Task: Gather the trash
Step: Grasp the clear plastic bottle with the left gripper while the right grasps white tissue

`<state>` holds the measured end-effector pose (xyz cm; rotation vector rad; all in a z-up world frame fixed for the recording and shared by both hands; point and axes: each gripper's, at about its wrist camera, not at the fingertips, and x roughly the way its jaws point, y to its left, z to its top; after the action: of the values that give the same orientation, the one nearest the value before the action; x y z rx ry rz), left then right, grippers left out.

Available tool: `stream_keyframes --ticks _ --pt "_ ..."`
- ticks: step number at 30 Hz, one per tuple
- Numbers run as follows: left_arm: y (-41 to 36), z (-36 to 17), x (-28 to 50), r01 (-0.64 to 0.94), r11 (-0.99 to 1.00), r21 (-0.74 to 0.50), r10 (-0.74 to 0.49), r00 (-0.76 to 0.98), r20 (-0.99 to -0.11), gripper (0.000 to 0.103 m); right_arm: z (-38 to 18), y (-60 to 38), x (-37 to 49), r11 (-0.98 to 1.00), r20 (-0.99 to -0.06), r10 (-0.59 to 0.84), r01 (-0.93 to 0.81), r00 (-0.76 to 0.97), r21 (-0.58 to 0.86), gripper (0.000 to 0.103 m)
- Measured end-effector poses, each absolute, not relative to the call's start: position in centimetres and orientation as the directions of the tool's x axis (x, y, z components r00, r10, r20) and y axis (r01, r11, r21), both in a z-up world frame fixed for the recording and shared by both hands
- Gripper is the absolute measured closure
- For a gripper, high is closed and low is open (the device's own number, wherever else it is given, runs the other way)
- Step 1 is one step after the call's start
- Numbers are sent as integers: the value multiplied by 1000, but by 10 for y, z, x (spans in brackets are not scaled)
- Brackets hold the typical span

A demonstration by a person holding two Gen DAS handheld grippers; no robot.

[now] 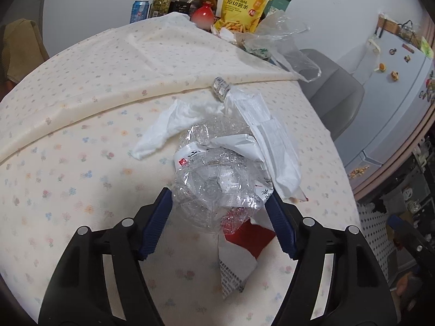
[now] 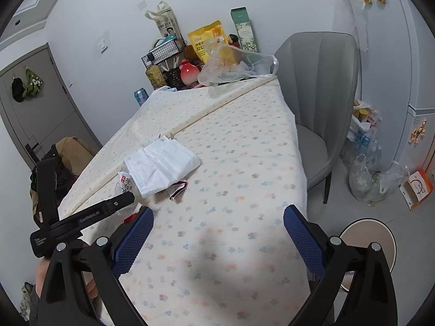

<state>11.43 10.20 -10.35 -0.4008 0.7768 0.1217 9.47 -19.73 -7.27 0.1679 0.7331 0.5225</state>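
Left gripper stood wide, pads either side of the bottle; right pad looked to touch it, though clear plastic made contact hard to judge. Nothing gripped yet. Bottle was crushed, base toward the camera, long axis running away along the fingers, lying on the tablecloth. Under the bottle: a red wrapper. Beyond the bottle: a mask, a tissue, then a foil scrap. Right gripper was wide open and empty, well right of the bottle; left was nearer.
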Motion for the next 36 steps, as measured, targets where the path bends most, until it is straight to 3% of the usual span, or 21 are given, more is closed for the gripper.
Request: stream_keyframes --ticks 2,5,6,7,19,25,31,36 --pt "106 -100 109 -249 915 -317 -46 718 -695 38 -73 -191 97 854 -596 519 -406 613 326 9" --pt "115 -95 102 -259 909 -328 -43 723 -690 50 -74 -178 99 843 -599 534 -425 597 329 11" --pt "118 -93 99 -262 906 -332 -41 726 -686 71 -75 -172 100 839 -602 540 -433 588 329 13" --pt "122 -91 96 -267 903 -336 -41 725 -687 74 -75 -167 102 834 -606 546 -441 579 331 14" --pt "156 -57 62 -281 893 -351 10 793 -609 82 -78 -98 116 788 -638 588 -530 497 313 20" --pt "176 -56 51 -314 869 -381 25 799 -601 82 -84 -63 130 773 -671 584 -565 457 288 33" --pt "185 -59 46 -337 857 -390 41 798 -601 82 -98 -44 137 769 -713 564 -580 417 269 53" --pt "183 -62 49 -332 858 -393 31 796 -605 82 -97 -43 136 737 -705 597 -609 383 294 84"
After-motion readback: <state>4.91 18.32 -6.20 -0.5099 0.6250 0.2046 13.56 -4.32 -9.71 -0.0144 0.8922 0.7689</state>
